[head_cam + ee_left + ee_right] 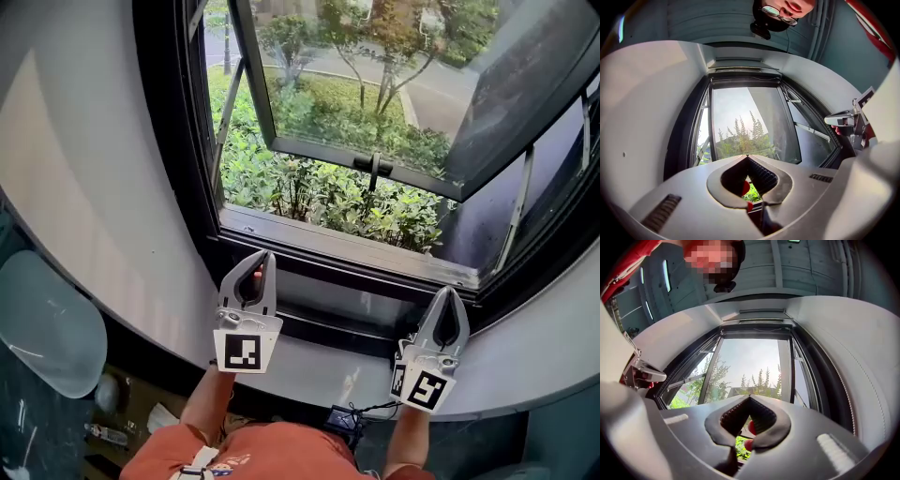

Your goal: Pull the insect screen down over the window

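The window point(356, 216) has a black frame, and its opening shows no mesh across it. In both gripper views a pale bar point(744, 71) point(757, 320) runs along the top of the opening, where the insect screen sits rolled up. My left gripper point(266, 255) point(747, 157) is below the sill at the left, pointing up at the opening, shut with nothing between its jaws. My right gripper point(448, 292) point(750, 397) is lower right by the white ledge, also shut and empty. Each gripper shows in the other's view: the right gripper point(846, 122) and the left gripper point(644, 373).
The glass sash point(375, 84) is swung outward, with a black handle point(374, 169) on its lower rail. Green shrubs point(309, 187) fill the ground outside. A white curved ledge point(534, 356) wraps the window. A pale round seat point(47, 328) and cables point(342, 417) lie below.
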{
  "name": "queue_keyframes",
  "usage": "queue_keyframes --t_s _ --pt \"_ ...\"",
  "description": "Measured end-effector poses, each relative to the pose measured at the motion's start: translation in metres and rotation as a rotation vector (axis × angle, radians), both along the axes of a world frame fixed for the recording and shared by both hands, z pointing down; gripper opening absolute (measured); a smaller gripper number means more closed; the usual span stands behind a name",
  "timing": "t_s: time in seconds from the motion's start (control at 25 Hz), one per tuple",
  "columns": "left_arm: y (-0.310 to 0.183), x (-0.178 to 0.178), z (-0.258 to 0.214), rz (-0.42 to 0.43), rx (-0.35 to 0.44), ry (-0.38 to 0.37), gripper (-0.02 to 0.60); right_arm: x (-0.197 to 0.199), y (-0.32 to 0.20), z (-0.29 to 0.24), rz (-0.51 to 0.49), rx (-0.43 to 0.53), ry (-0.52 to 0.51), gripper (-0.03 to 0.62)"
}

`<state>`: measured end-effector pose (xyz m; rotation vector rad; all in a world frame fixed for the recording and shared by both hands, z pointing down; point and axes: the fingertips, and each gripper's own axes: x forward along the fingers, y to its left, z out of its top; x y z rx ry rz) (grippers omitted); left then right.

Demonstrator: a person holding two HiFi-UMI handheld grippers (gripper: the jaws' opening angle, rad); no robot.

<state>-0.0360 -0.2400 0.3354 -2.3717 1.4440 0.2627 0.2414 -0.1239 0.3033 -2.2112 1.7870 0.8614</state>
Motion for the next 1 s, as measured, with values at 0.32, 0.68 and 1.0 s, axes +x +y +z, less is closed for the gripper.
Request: queue_keyframes --t_s 0.32,0.68,1.0 --pt "-0.005 -0.001 -0.026 0.0 0.053 0.023 0.006 0.003 0.001 -0.033 0.017 0.064 0.048 0.009" --pt "-0.007 -0.007 -0.065 -0.011 0.132 0.051 0.006 0.001 0.003 -0.072 0.021 0.138 0.102 0.011" --pt "-0.007 -0.005 -0.101 -0.014 0.223 0.06 0.006 0.002 0.003 -0.107 0.026 0.198 0.134 0.009"
